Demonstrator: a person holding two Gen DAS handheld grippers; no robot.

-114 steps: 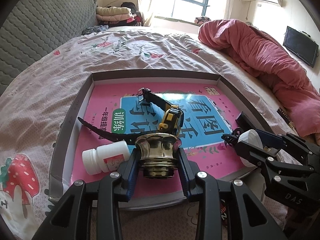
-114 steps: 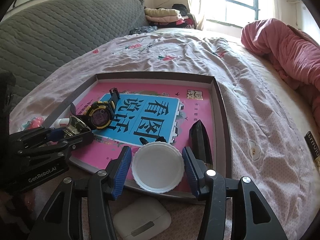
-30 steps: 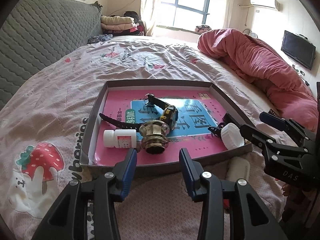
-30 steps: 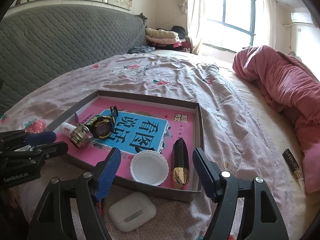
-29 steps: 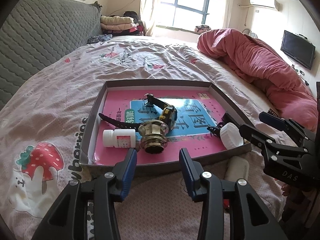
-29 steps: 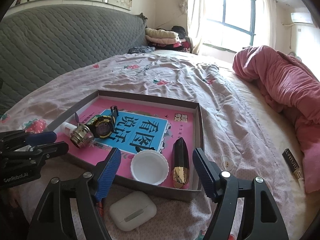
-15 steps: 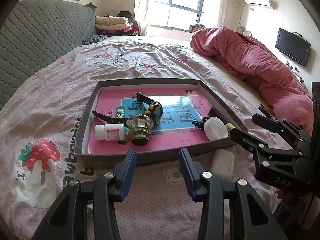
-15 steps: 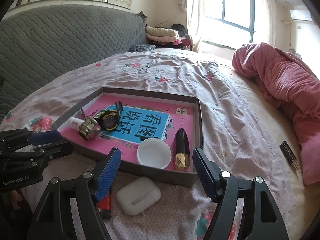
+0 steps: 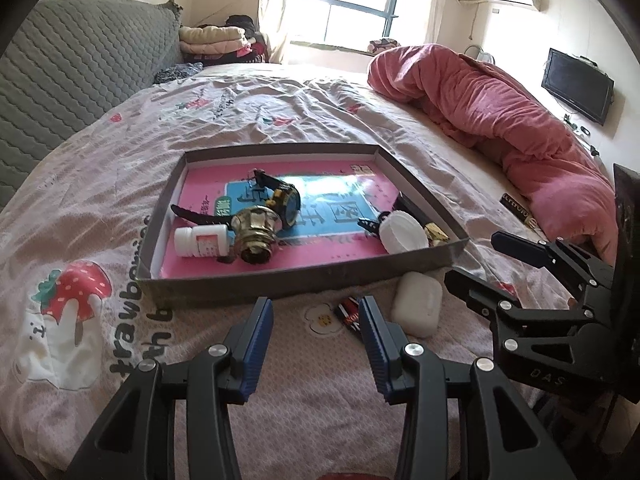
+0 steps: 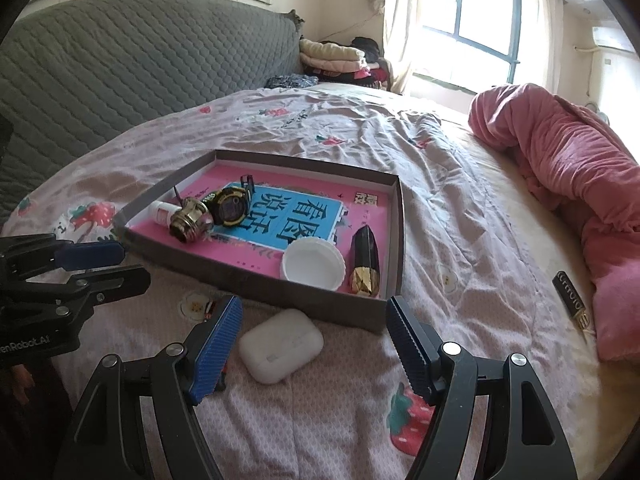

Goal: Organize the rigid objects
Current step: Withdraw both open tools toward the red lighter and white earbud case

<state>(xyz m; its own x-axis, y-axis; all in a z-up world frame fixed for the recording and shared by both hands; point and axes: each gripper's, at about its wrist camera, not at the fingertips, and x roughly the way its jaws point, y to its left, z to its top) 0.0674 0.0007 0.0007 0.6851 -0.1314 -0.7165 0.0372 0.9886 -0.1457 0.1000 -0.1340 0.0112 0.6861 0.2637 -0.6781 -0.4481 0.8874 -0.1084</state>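
A shallow grey box [image 9: 304, 276] [image 10: 394, 240] with a pink floor lies on the bed. Inside it are a brass knob [image 9: 256, 236] [image 10: 190, 220], a white pill bottle [image 9: 200, 241], a black and yellow watch [image 9: 286, 204] [image 10: 230, 208], a white lid [image 9: 402, 234] [image 10: 314, 264] and a black and gold case [image 10: 365, 260]. A white earbud case [image 9: 416, 304] [image 10: 282, 344] and a red and black lighter [image 9: 350, 314] lie on the sheet before the box. My left gripper [image 9: 316, 340] and right gripper [image 10: 314, 344] both stand open and empty, short of the box.
A rolled pink quilt [image 9: 500, 108] lies along the right side of the bed. A small black and gold item [image 10: 572, 300] rests on the sheet beside it. A grey quilted headboard [image 10: 120, 64] stands at the left, folded clothes [image 9: 212, 38] at the far end.
Both grippers have drawn back from the box, so the box looks smaller and the earbud case and lighter show on the sheet in front. Nothing in the box moved.
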